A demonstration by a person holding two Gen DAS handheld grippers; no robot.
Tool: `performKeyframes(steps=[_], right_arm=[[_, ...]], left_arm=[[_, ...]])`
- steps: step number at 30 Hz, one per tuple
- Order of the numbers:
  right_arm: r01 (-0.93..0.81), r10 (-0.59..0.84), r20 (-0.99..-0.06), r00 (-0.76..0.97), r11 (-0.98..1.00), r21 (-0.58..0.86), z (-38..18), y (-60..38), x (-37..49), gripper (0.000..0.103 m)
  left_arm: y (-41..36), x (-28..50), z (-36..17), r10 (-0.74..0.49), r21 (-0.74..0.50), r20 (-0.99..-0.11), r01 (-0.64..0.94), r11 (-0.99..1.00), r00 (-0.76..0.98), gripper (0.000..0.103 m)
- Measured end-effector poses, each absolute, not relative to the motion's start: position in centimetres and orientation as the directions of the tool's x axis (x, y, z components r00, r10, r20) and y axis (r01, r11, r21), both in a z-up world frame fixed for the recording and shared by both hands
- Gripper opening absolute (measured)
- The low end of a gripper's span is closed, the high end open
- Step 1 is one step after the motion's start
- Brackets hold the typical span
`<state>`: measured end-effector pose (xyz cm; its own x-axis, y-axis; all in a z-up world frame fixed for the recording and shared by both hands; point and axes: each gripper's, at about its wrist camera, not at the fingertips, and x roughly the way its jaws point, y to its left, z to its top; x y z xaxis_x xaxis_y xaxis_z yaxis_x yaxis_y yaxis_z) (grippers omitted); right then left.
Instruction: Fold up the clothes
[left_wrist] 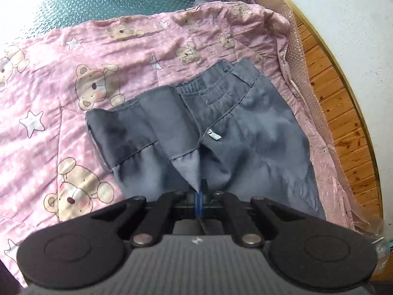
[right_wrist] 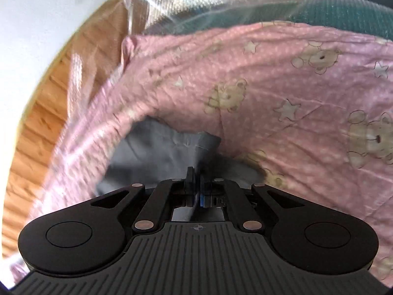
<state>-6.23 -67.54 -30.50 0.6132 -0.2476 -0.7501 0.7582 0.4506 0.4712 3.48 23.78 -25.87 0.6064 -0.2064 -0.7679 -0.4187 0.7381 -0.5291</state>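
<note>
Your left view's sharp, soft daylight, glare on bubble wrap (left_wrist: 304, 56). Right view's motion-blurred, esp. left edge; fisheye bends both; light source probably overhead.

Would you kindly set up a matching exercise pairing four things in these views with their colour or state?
Things:
1. trousers
2. quilt
3. left hand-held gripper
4. bubble wrap

Descriptions:
A. pink with bears and stars
B. clear, over the teal surface
C. shut on fabric
D. grey, with an elastic waistband

Pairs: 1-D, 2-A, 3-C, 4-B
</note>
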Motion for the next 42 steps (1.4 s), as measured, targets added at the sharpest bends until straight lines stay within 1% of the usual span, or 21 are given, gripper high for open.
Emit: performKeyframes(steps=[4, 6, 7, 8, 9, 11, 12, 14, 16, 18, 20, 21, 22, 23, 24, 26, 28, 33, 37, 41, 42], right_arm=[[0.780, -0.251, -0.795, 0.553, 0.493, 0.386, -30.6, -67.6, -5.9, 0.000], [0.786, -0.281, -0.813, 0.510, 0.537, 0.307, -29.5, -67.3, -5.3, 0.002], [0.793, -0.308, -0.821, 0.481, 0.553, 0.256, -28.8, -67.2, -5.0, 0.011], [0.800, -0.350, -0.820, 0.452, 0.567, 0.199, -27.8, -66.8, -4.7, 0.032], [0.807, -0.409, -0.807, 0.426, 0.574, 0.135, -26.6, -66.1, -4.3, 0.036], [0.805, -0.509, -0.764, 0.397, 0.593, 0.022, -23.9, -64.2, -3.4, 0.037], [0.779, -0.535, -0.731, 0.423, 0.627, -0.008, -22.4, -62.5, -2.8, 0.037], [0.675, -0.488, -0.695, 0.528, 0.738, -0.006, -20.0, -58.3, -0.5, 0.039], [0.546, -0.381, -0.714, 0.588, 0.838, 0.002, -20.4, -53.6, 2.1, 0.042], [0.409, -0.264, -0.748, 0.609, 0.912, 0.011, -21.7, -48.8, 4.6, 0.042], [0.263, -0.144, -0.779, 0.611, 0.964, 0.028, -23.1, -44.0, 7.1, 0.040], [0.188, -0.085, -0.792, 0.604, 0.981, 0.039, -23.7, -41.6, 8.4, 0.040], [0.145, -0.052, -0.809, 0.586, 0.989, 0.041, -24.6, -40.1, 9.1, 0.040], [0.142, -0.054, -0.829, 0.557, 0.989, 0.031, -25.9, -39.5, 9.2, 0.039], [0.151, -0.064, -0.847, 0.528, 0.988, 0.019, -27.0, -39.3, 9.0, 0.039], [0.205, -0.103, -0.872, 0.479, 0.979, -0.004, -28.5, -40.7, 8.0, 0.041], [0.266, -0.137, -0.876, 0.463, 0.964, -0.010, -28.0, -43.3, 7.0, 0.041], [0.410, -0.219, -0.877, 0.427, 0.912, -0.028, -26.7, -50.1, 4.9, 0.039], [0.423, -0.264, -0.821, 0.506, 0.906, -0.030, -24.2, -55.9, 8.7, 0.037], [0.395, -0.240, -0.837, 0.492, 0.918, -0.031, -26.3, -62.5, 14.6, 0.038], [0.407, -0.247, -0.845, 0.474, 0.912, -0.039, -27.1, -64.1, 15.3, 0.043]], left_arm=[[23.6, 3.0, -26.5, -0.161, -0.490, -0.796, -0.464, 0.739, 0.583, 0.005], [23.6, 2.7, -26.7, -0.144, -0.478, -0.804, -0.483, 0.734, 0.578, 0.014], [23.9, 2.5, -26.6, -0.149, -0.485, -0.804, -0.490, 0.724, 0.576, 0.015], [24.5, 2.2, -26.3, -0.155, -0.494, -0.804, -0.499, 0.712, 0.574, 0.023], [25.3, 1.6, -25.8, -0.147, -0.498, -0.801, -0.509, 0.703, 0.580, 0.034], [26.7, 0.3, -24.3, -0.108, -0.499, -0.789, -0.528, 0.687, 0.605, 0.045], [27.5, -0.3, -23.3, -0.076, -0.497, -0.778, -0.538, 0.681, 0.623, 0.045], [28.5, -0.9, -21.5, -0.041, -0.512, -0.744, -0.529, 0.677, 0.667, 0.045], [28.9, -0.4, -19.8, -0.058, -0.554, -0.686, -0.469, 0.688, 0.725, 0.043], [27.8, 1.9, -18.9, -0.154, -0.577, -0.647, -0.348, 0.738, 0.746, 0.043], [25.8, 4.4, -19.6, -0.267, -0.561, -0.663, -0.228, 0.795, 0.699, 0.042], [25.0, 5.3, -20.5, -0.283, -0.527, -0.694, -0.200, 0.826, 0.662, 0.040], [24.6, 5.6, -21.8, -0.261, -0.476, -0.738, -0.206, 0.855, 0.623, 0.039], [24.9, 5.6, -23.3, -0.224, -0.430, -0.781, -0.241, 0.870, 0.583, 0.027], [25.7, 5.0, -24.5, -0.223, -0.436, -0.792, -0.271, 0.858, 0.568, 0.004], [27.8, 3.8, -26.6, -0.244, -0.476, -0.795, -0.321, 0.819, 0.555, 0.004], [28.4, 2.9, -27.0, -0.257, -0.491, -0.790, -0.326, 0.808, 0.556, 0.004], [27.8, 4.0, -26.6, -0.225, -0.457, -0.819, -0.363, 0.812, 0.527, 0.004], [27.2, 4.6, -26.1, -0.170, -0.405, -0.850, -0.412, 0.816, 0.499, 0.004], [25.6, 5.5, -25.3, -0.078, -0.300, -0.885, -0.433, 0.850, 0.460, 0.004], [25.2, 5.7, -25.1, -0.055, -0.273, -0.892, -0.437, 0.857, 0.450, 0.004]])
